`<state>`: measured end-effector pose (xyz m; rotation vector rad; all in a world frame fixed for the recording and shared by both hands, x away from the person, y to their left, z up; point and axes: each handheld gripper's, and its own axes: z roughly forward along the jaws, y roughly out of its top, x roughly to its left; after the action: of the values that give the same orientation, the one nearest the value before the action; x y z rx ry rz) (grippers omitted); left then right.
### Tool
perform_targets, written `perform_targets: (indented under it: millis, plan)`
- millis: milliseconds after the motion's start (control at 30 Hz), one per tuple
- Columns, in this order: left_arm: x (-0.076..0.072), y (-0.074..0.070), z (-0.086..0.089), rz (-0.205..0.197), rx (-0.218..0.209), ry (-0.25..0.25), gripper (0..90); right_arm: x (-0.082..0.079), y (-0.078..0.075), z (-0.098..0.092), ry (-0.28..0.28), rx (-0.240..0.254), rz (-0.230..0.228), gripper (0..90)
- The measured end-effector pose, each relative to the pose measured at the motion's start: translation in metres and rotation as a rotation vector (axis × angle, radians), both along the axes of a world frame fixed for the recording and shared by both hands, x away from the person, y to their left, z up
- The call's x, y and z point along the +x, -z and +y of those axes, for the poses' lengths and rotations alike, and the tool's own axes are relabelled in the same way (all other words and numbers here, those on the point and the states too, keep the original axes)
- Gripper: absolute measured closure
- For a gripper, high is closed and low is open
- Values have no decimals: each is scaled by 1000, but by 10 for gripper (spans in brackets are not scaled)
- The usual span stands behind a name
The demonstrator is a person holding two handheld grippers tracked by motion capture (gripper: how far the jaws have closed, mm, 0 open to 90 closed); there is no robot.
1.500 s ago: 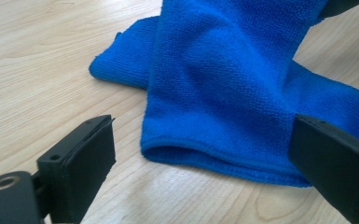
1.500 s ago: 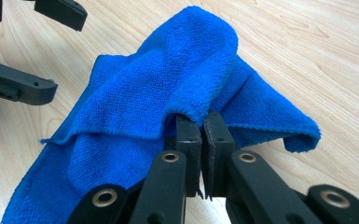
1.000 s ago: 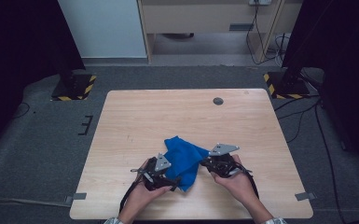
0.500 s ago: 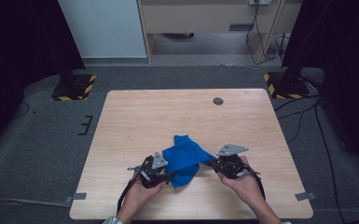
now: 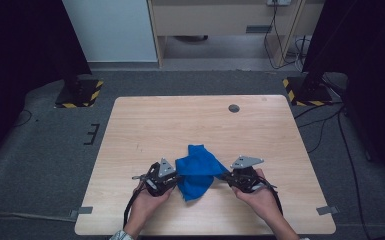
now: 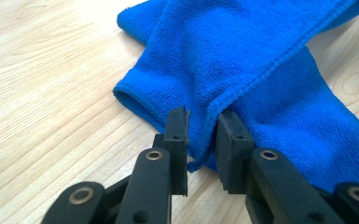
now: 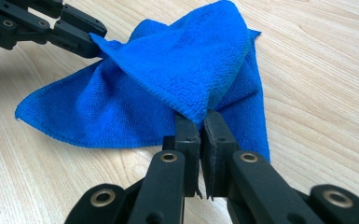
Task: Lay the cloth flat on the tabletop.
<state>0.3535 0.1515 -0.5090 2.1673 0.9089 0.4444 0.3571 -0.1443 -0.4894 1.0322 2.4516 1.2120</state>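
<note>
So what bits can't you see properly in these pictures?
- High view: where the left gripper and right gripper meet the blue cloth is too small to see clearly.
- Left gripper view: the cloth runs off the top and right edges, so its full shape is cut off.
- Right gripper view: the cloth corner tucks between the jaws, hidden there.
- The small dark round spot on the table is too small to identify.
</note>
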Motion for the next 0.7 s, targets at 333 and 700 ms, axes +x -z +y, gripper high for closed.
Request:
perform_targets:
  millis: [333, 700]
  plan:
    - [1, -1, 4, -24, 8, -35, 719, 3, -3, -4, 24, 17, -4, 874]
    - [1, 0, 1, -8, 14, 5, 854, 9, -5, -8, 49, 24, -5, 872]
